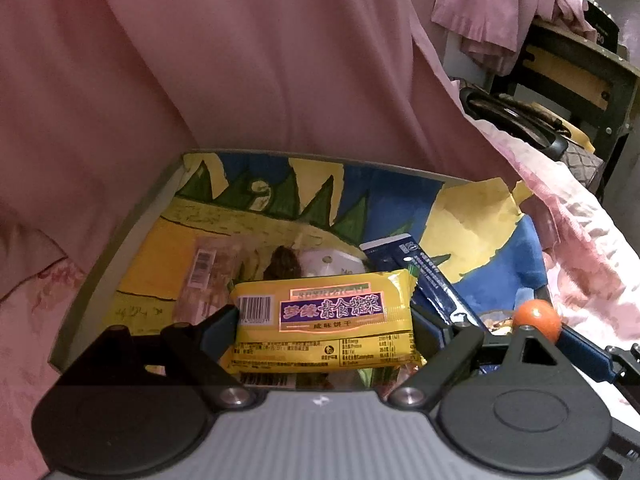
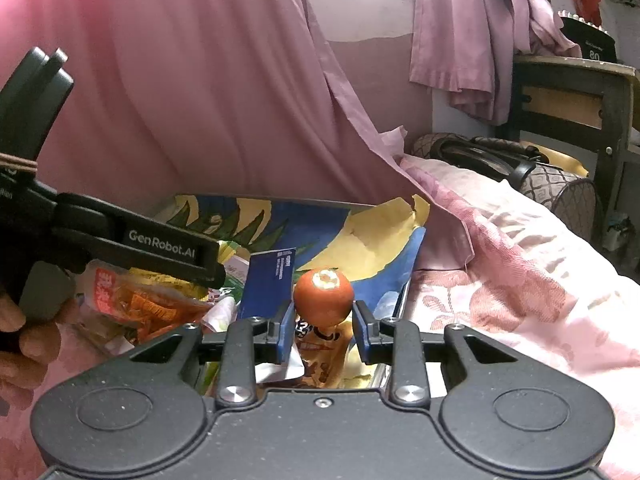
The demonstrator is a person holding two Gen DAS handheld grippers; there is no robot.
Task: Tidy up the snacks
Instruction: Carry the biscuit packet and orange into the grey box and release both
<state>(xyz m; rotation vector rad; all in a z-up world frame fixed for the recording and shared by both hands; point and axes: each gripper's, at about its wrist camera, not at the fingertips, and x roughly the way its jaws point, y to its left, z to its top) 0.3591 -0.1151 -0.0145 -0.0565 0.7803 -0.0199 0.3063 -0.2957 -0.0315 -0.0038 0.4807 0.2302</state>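
A yellow biscuit packet (image 1: pixel 326 318) with a purple label sits crosswise between the wide-set fingers of my left gripper (image 1: pixel 326 332), which grip its two ends above the tray (image 1: pixel 120 240). The tray is lined with a painted blue, yellow and green sheet. My right gripper (image 2: pixel 323 316) is shut on a small round orange-red fruit (image 2: pixel 324 296), held over the tray's right side (image 2: pixel 402 300). The same fruit (image 1: pixel 536 318) shows at the lower right of the left wrist view. A left gripper finger (image 2: pixel 168 250) reaches in from the left of the right wrist view.
In the tray lie a dark blue box (image 2: pixel 268 284), an orange-red snack bag (image 2: pixel 140 300), a clear wrapped snack (image 1: pixel 208 276) and a white item (image 1: pixel 332 262). Pink floral bedding (image 2: pixel 500 280) surrounds it. A pink curtain (image 2: pixel 200 100) hangs behind. A handbag (image 2: pixel 520 164) lies far right.
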